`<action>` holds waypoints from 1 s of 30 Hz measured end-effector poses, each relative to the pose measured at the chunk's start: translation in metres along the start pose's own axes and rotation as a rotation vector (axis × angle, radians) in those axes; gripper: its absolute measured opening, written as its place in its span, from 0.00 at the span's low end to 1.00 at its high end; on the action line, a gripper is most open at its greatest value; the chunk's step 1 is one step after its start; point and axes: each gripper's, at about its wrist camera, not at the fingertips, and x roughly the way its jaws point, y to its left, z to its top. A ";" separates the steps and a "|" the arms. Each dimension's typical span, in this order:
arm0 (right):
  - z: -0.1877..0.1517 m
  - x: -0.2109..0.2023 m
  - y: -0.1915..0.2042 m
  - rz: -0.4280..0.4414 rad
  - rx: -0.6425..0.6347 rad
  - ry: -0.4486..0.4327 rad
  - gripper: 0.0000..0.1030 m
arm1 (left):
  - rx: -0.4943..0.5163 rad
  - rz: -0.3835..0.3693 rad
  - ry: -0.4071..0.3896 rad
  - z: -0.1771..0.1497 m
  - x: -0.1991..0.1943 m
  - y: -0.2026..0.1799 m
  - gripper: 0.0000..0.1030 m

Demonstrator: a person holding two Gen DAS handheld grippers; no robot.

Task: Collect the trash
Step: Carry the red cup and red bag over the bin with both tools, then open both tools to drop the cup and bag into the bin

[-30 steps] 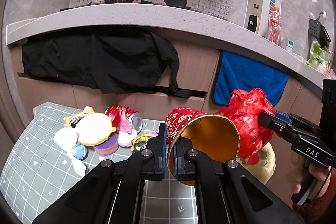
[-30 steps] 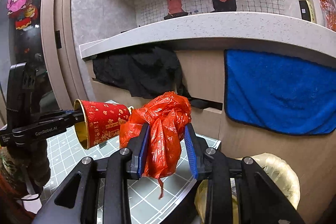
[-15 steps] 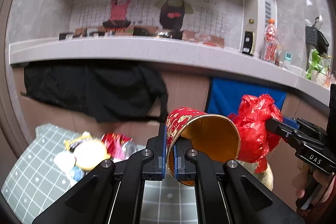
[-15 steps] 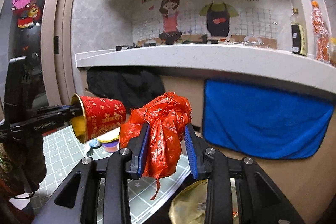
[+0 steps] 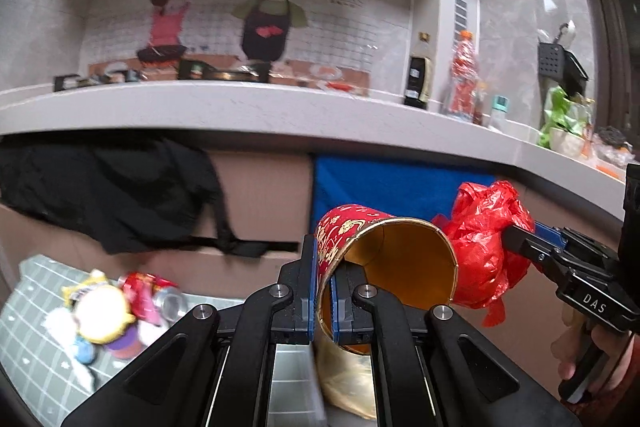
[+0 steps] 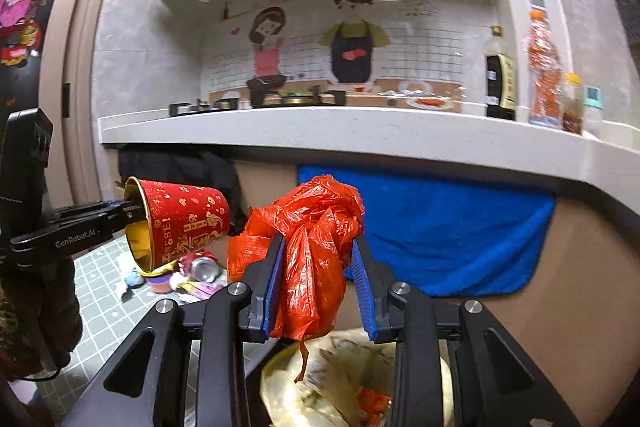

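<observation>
Kitchen counter [image 6: 360, 131] behind — left gripper [image 5: 323, 301] clamps red cup [image 5: 360, 239], right gripper [image 6: 320, 287] grips red bag [image 6: 316, 251]

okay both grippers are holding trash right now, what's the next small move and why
Probably open the right gripper: its red plastic bag hangs right over the yellow-lined bin below, so it should drop in. The left gripper still pinches the red paper cup by its rim.

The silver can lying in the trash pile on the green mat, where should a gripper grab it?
Grab the silver can across its round middle, coming down from above. It lies on its side with its end facing the cameras, so the curved sides are the easiest part to pinch. Wrappers crowd around it on the green mat, so a sideways approach would probably bump them.
</observation>
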 end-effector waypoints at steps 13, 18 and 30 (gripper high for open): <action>-0.020 -0.007 -0.041 -0.090 0.058 0.055 0.29 | 0.004 -0.105 0.102 -0.025 0.049 -0.039 0.05; -0.027 -0.003 -0.053 -0.090 0.089 0.068 0.29 | 0.007 -0.114 0.135 -0.033 0.063 -0.047 0.05; -0.048 0.027 -0.075 -0.103 0.153 0.134 0.32 | -0.055 -0.203 0.228 -0.046 0.106 -0.043 0.09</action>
